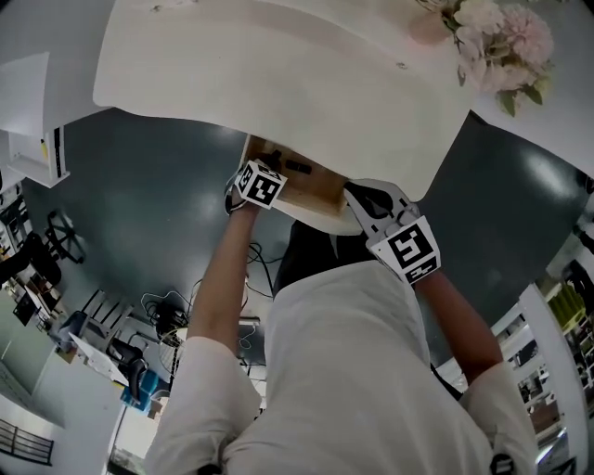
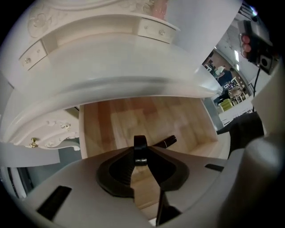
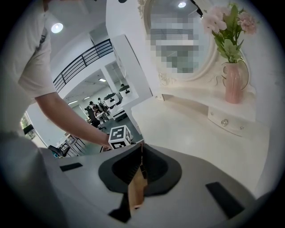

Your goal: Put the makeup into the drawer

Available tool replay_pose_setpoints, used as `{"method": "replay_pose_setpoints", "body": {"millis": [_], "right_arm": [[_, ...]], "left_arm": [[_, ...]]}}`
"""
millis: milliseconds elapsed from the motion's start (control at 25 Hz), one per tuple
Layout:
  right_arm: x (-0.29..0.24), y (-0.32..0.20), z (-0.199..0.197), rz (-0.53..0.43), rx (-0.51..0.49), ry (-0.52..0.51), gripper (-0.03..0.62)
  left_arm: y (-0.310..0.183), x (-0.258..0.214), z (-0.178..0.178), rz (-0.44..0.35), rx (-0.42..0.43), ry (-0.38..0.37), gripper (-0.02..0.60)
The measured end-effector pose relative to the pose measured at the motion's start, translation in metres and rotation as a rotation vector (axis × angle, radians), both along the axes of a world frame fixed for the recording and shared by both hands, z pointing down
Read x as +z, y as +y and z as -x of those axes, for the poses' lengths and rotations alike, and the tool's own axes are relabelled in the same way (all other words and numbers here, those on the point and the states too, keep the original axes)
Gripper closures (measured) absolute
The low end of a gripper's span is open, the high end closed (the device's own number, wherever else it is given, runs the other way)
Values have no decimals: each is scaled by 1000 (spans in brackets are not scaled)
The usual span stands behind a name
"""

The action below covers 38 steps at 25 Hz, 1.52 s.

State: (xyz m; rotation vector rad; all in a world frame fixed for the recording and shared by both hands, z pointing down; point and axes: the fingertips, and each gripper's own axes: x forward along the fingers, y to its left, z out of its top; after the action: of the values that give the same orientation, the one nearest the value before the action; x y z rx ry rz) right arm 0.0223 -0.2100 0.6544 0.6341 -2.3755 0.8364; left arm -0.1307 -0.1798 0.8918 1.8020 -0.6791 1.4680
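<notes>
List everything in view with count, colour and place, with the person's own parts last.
dressing table: one, white, fills the top of the head view
drawer: one, pale wood inside, pulled open under the tabletop
black tube: one, black, lying on the drawer floor
black makeup piece: one, black, held above the drawer floor
mirror: one, oval, white frame, at the table's back
vase: one, pink, on the rear shelf
flowers: one bunch, pink, in the vase
small drawers: two, white, knobbed, on the rear shelf
left gripper: one, grey, clamped on the black makeup piece
right gripper: one, grey, apparently clamped on the drawer's front edge
left arm: one, white sleeve, reaching to the drawer
</notes>
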Motion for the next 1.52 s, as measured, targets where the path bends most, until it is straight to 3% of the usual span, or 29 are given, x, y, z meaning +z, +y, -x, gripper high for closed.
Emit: {"method": "replay_pose_setpoints", "body": {"millis": [200,400,720,1040,1520], "right_arm": [[5,-3,-2,0,29,2,565],[11,-9,-6,4,53,5,565],[9,-8,-2,6,57,9,565],[-4,-2,13,-29,31,2,565],[-39,16,31,-119,29,32,565]], "left_arm": [[6,17,1,39,72,-56,486],[8,29,1,95,66,-80,484],[-6,16,8,25,24,-88,430],[-9,-8,27,-47,-25,-85,428],[1,-83,43,-198,-152,30,442]]}}
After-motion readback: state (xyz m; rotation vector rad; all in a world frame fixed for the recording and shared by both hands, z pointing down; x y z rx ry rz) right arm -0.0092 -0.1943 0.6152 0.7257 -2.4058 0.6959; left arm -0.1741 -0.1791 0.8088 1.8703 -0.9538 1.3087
